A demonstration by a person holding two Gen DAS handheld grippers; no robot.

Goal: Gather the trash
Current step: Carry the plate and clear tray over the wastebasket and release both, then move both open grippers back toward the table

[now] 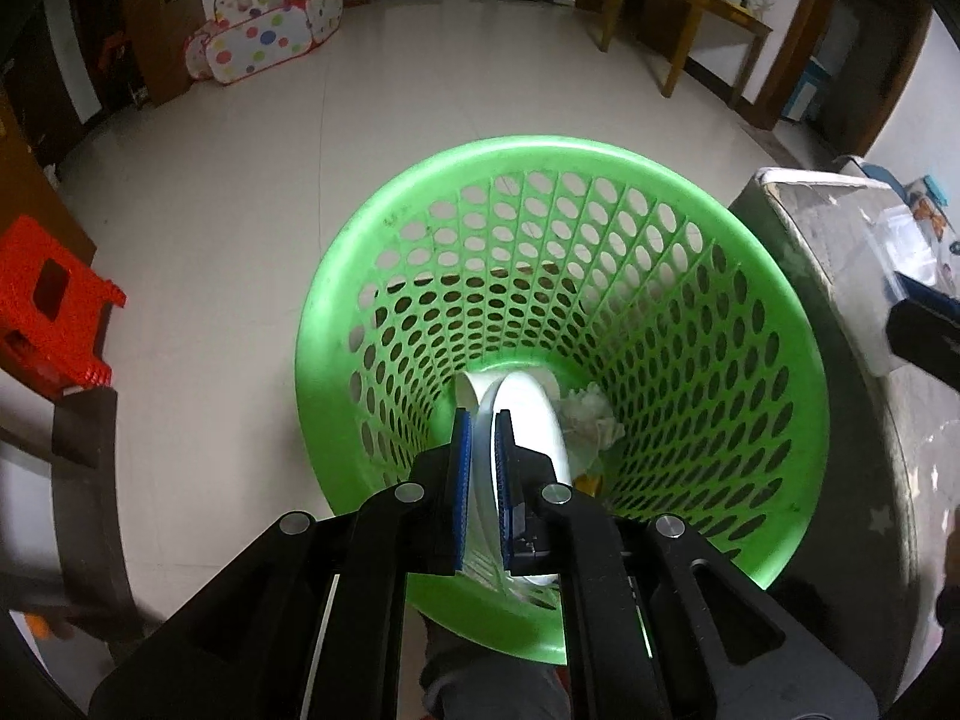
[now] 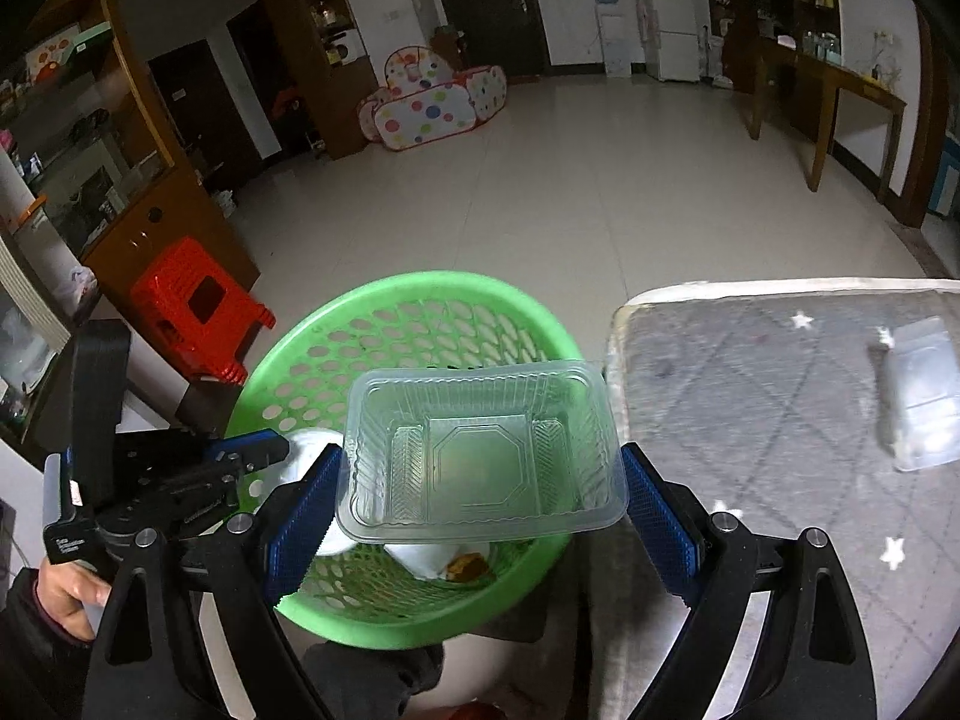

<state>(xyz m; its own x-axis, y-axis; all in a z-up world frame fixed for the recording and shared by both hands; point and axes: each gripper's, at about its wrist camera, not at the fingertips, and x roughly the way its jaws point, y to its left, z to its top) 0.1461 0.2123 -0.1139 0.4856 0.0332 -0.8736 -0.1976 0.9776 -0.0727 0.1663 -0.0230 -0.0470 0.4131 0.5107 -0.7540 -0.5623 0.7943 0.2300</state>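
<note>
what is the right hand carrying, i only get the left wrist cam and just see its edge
observer: the right tongs hold a clear plastic container, pads on its two short ends
operator: anything in it
observer: no, it looks empty, and its open side faces the right wrist camera
operator: is it in the bin yet
observer: not yet, it hangs above the mouth of the green basket, toward the side nearest the table
</note>
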